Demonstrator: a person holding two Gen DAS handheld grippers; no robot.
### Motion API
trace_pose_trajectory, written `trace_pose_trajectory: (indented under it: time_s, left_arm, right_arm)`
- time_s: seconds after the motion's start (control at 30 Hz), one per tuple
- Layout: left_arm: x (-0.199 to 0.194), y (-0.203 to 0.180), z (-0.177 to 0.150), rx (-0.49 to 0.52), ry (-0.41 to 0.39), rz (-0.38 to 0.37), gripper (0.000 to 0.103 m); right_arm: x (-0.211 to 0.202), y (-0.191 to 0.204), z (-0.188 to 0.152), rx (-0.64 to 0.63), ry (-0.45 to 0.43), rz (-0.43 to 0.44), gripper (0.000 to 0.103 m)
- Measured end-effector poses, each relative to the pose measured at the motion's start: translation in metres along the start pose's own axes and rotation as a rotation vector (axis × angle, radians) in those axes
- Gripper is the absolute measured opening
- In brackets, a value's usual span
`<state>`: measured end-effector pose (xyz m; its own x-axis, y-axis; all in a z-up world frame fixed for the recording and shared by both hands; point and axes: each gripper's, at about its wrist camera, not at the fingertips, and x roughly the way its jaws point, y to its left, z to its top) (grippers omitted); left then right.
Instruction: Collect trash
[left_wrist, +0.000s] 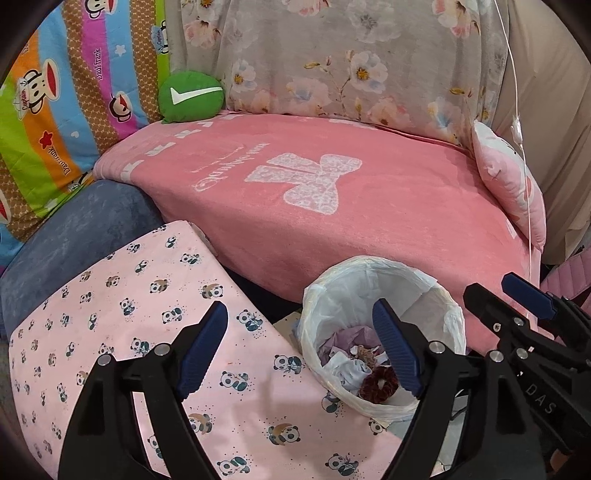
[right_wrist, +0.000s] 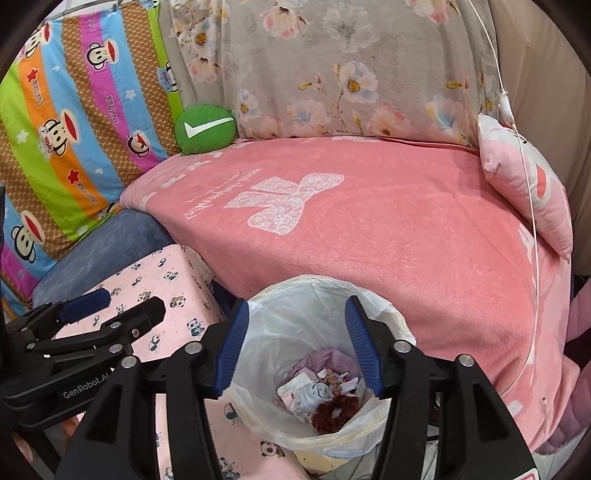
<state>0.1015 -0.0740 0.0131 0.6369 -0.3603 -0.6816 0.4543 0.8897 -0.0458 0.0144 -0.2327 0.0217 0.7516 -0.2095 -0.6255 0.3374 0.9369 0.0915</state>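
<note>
Both grippers, left and right, hover open and empty above the lined bin, where a maroon scrunchie tops crumpled scraps too tangled to identify.

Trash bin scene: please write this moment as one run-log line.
left hand-held gripper: open, empty | right hand-held gripper: open, empty, above trash bin | red scrunchie: inside bin

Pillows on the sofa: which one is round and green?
The small round green pillow with the white tick, tucked in the sofa's back corner. The pink pillow at the other end is squarish.
</note>
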Motion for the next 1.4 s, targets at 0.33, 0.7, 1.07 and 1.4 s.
trace_pose_trajectory:
  time_s: [0.33, 0.7, 1.07, 1.4]
  left_arm:
    - [-0.011, 0.017, -0.012, -0.029, -0.024, 0.070, 0.090]
    - [-0.025, 0.022, -0.024, -0.024, -0.040, 0.133, 0.092]
    - [-0.034, 0.026, -0.034, -0.038, -0.042, 0.147, 0.095]
    - [-0.042, 0.027, -0.040, -0.040, -0.046, 0.173, 0.095]
  right_arm:
    - [-0.013, 0.017, -0.007, -0.082, 0.006, -0.060, 0.068]
    - [-0.023, 0.021, -0.020, -0.093, 0.019, -0.084, 0.086]
    - [-0.031, 0.024, -0.034, -0.118, 0.019, -0.115, 0.099]
    - [-0.039, 0.019, -0.040, -0.100, 0.014, -0.135, 0.099]
